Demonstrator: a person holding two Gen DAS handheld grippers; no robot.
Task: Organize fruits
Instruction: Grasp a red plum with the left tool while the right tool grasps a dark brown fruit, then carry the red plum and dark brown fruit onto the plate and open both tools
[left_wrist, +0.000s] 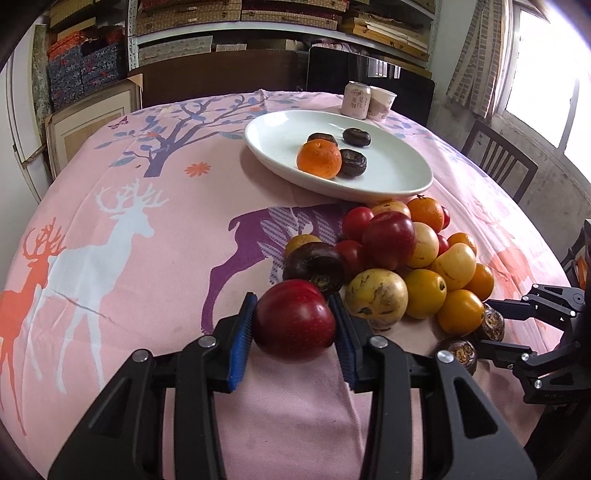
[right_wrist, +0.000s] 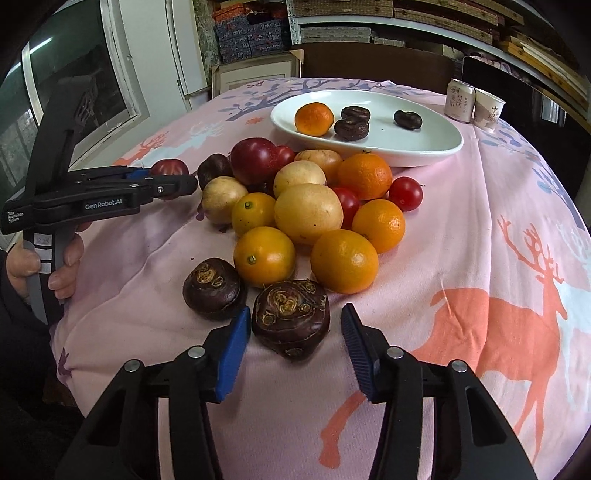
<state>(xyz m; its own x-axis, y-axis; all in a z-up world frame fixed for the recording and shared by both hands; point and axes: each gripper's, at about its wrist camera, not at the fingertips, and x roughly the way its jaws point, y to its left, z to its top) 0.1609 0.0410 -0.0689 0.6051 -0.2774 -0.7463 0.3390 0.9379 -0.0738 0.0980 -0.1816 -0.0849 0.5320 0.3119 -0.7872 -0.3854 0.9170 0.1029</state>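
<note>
Left tongs (left_wrist: 293, 325) clamped on red plum (left_wrist: 294, 320) at pile's near edge. Right tongs (right_wrist: 291, 332) half open around dark water chestnut (right_wrist: 290, 320), right pad not touching. Squeeze evenly before lifting toward white plate (right_wrist: 436, 147).

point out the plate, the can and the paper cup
plate (left_wrist: 399, 177): left wrist view, bare inner surface
can (right_wrist: 460, 101): right wrist view, side wall
paper cup (right_wrist: 487, 109): right wrist view, printed side
</note>
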